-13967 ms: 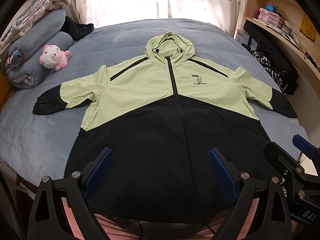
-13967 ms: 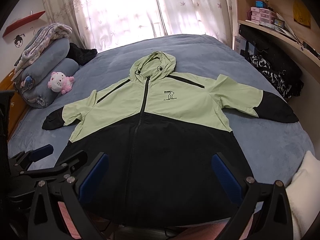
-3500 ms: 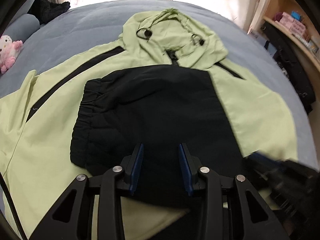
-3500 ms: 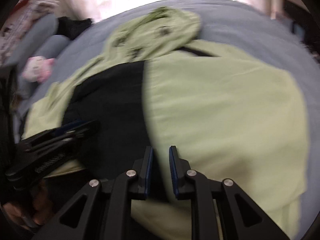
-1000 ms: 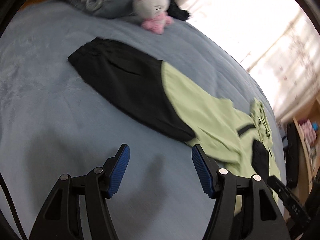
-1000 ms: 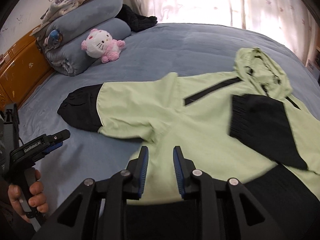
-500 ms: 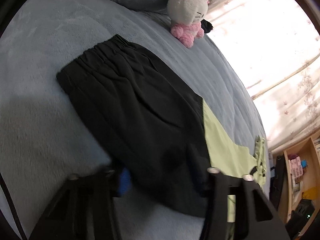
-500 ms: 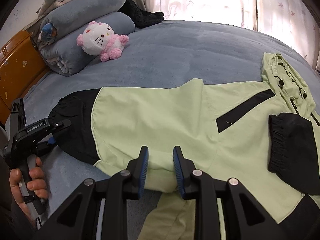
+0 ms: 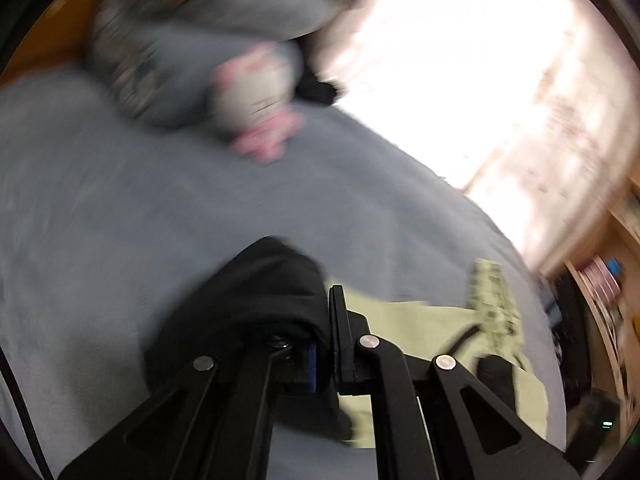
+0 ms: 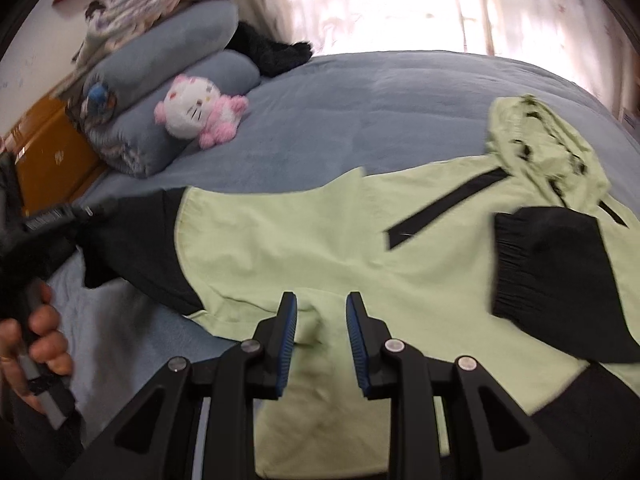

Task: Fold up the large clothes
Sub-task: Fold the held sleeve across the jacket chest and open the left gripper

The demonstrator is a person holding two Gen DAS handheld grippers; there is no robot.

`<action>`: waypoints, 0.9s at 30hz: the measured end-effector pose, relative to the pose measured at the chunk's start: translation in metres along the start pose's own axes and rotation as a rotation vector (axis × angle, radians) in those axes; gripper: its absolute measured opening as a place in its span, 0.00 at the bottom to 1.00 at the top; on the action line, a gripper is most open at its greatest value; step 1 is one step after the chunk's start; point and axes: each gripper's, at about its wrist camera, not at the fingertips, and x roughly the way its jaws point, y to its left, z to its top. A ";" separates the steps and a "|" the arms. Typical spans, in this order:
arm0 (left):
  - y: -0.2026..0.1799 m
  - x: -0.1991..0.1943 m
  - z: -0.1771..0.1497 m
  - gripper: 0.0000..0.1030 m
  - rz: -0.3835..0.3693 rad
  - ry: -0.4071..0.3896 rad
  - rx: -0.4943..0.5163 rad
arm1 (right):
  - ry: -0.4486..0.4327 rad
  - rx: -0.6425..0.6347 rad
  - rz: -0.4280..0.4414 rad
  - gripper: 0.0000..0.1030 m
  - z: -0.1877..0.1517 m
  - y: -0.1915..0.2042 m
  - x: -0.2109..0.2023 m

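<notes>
A: Black cuff (image 9: 276, 280) of the jacket (image 10: 320, 240) sat pinched in the left gripper (image 9: 324, 320), whose jaws had just been closing; jacket lay on the bed (image 10: 360, 112).
B: Right gripper (image 10: 320, 320)?
A: Jaws apart, empty, over the green body. Left-sleeve fold; next, carry the cuff across.

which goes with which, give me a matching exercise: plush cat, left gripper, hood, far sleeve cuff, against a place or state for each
1. plush cat
2. left gripper
3. hood
4. far sleeve cuff

a. folded onto the green chest
b. shut on the near black sleeve cuff
c. against the rolled grey bedding
d. lying flat at the jacket's top

Pairs: 1-c, 2-b, 3-d, 4-a
</notes>
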 end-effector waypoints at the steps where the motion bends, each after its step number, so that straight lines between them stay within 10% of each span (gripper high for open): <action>1: -0.032 -0.010 0.002 0.03 -0.027 -0.008 0.057 | -0.010 0.017 -0.001 0.24 -0.001 -0.009 -0.010; 8: -0.189 -0.019 -0.028 0.03 -0.129 0.063 0.291 | -0.099 0.129 -0.052 0.25 -0.019 -0.088 -0.082; 17: -0.302 0.065 -0.176 0.07 -0.138 0.388 0.419 | -0.108 0.269 -0.154 0.25 -0.071 -0.197 -0.137; 27: -0.319 0.061 -0.228 0.80 -0.146 0.452 0.459 | -0.097 0.335 -0.114 0.25 -0.101 -0.245 -0.152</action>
